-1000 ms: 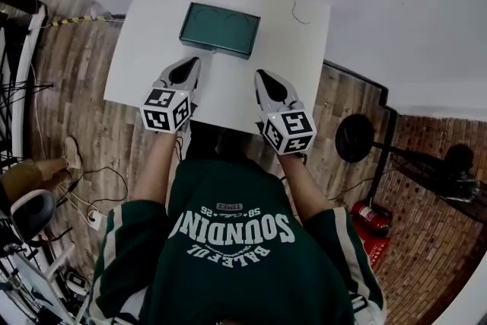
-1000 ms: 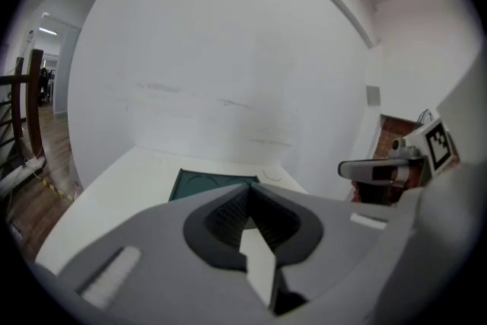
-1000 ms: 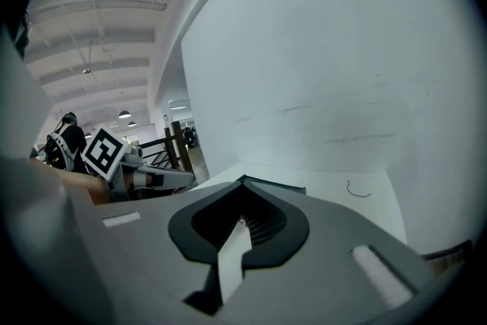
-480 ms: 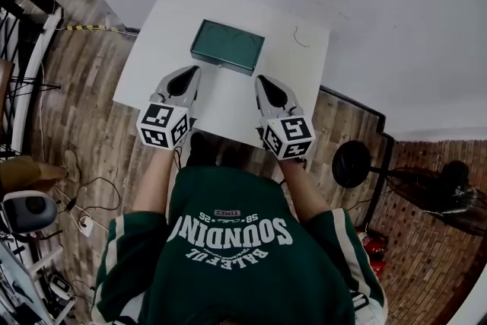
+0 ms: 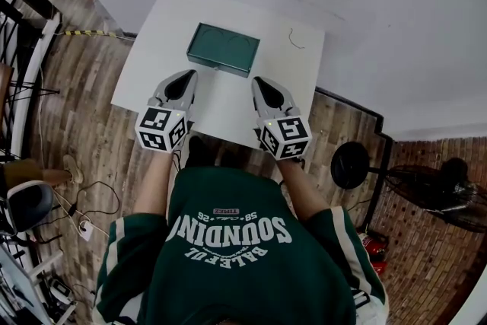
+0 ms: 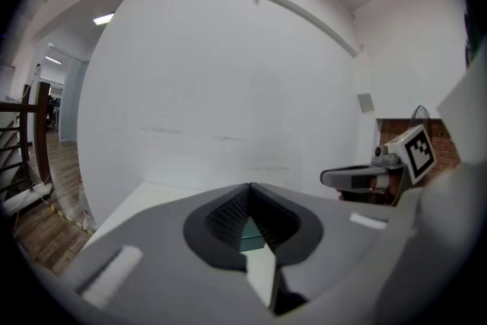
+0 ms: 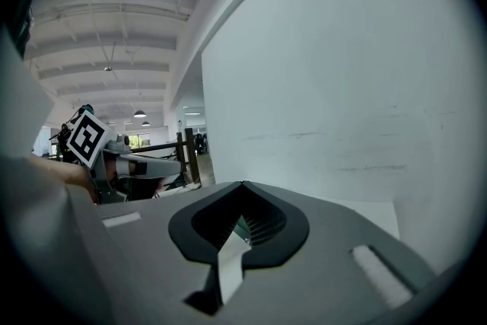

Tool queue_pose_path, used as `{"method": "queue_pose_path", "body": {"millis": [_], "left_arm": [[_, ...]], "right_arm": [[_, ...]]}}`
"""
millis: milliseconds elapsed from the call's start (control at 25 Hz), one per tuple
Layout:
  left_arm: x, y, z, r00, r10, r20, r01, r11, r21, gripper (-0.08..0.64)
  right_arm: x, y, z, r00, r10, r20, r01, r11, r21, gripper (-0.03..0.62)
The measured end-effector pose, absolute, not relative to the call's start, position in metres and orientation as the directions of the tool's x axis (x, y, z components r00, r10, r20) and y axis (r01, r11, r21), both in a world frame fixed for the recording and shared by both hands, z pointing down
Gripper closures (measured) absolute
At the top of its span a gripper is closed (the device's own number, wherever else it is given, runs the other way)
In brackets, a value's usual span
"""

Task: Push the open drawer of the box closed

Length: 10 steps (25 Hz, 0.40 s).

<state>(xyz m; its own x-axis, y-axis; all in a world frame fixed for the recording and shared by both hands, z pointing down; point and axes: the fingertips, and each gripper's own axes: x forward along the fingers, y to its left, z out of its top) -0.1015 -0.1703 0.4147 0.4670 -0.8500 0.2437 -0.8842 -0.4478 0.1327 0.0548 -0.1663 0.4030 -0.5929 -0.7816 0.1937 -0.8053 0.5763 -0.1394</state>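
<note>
A dark green box [image 5: 223, 49] lies on the far half of the white table [image 5: 297, 72], with a small pale tab at the middle of its near side. I cannot tell how far its drawer stands out. My left gripper [image 5: 191, 74] hovers over the table just short of the box's left near corner, jaws together and empty. My right gripper [image 5: 257, 80] hovers level with it, just right of the box, also shut and empty. In the left gripper view the left gripper [image 6: 249, 185] has its tips meeting, with a sliver of the green box [image 6: 249, 241] showing behind. The right gripper [image 7: 242, 183] looks the same in the right gripper view.
A thin curl of wire [image 5: 291, 38] lies on the table's far right. A white wall stands right behind the table. On the wooden floor are cables [image 5: 99, 198] to the left, and a round black stand [image 5: 350, 162] and a red extinguisher [image 5: 373, 243] to the right.
The head view has shifted a little, so the table and box sit slightly differently in the picture. Both grippers keep their place near the box and stay shut.
</note>
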Motion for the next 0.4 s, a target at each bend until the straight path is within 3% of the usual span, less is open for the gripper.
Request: {"method": "queue_pose_path", "body": {"millis": [400], "left_arm": [[-0.1111, -0.1679, 0.4165, 0.452, -0.855, 0.253, -0.892, -0.433, 0.132, 0.508]], "right_arm": [[0.0556, -0.1622, 0.4091, -0.588, -0.784, 0.198, -0.809, 0.567, -0.154, 0.592]]}}
